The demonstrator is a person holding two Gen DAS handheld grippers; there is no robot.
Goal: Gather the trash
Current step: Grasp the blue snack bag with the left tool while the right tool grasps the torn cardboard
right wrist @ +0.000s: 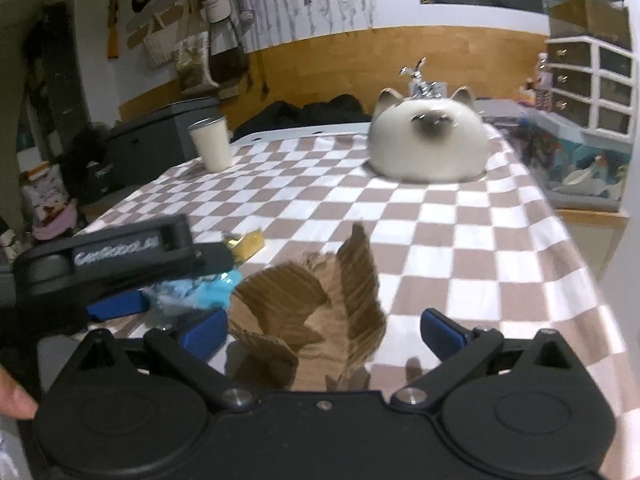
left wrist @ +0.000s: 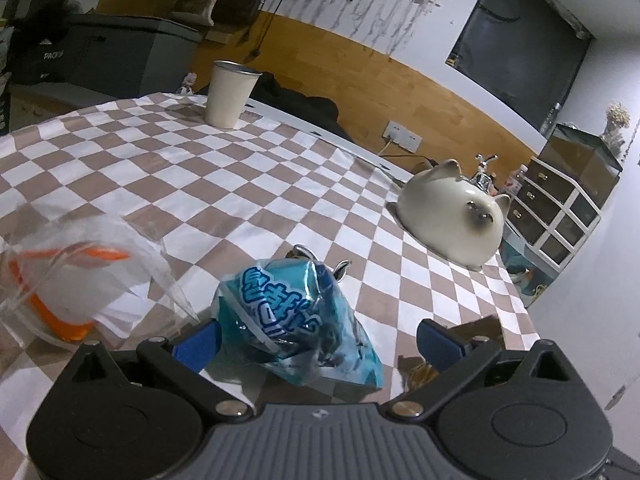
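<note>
Lying between the parted jaws of the left gripper (left wrist: pixel 316 342), a crumpled blue wrapper (left wrist: pixel 296 320) with white lettering rests on the checkered table (left wrist: pixel 240 184). Its body sits closer to the left jaw, touching or nearly touching that blue pad, while a clear gap remains before the right one; the jaws stand wide apart and clamp nothing. Left of the left jaw, an orange-rimmed container lined with a clear plastic bag (left wrist: pixel 68 284) stands on the cloth. Just beyond the right jaw, a scrap of brown cardboard shows at the table edge. Further ahead of the jaws sit a cat-shaped ceramic bowl (left wrist: pixel 452 216) to the right and a white cup (left wrist: pixel 228 94) far ahead to the left.

From the right wrist view, the right gripper (right wrist: pixel 324 334) also has its jaws spread wide, holding nothing. Torn brown cardboard (right wrist: pixel 316 308) stands crumpled between them, nearer the left jaw, with one flap pointing upward. Left of the left jaw, the other gripper reaches in over the blue wrapper, blurred. A small yellow wrapper (right wrist: pixel 246 242) lies ahead of the left jaw on the cloth. A fingertip (right wrist: pixel 14 398) shows at the frame's left edge.
</note>
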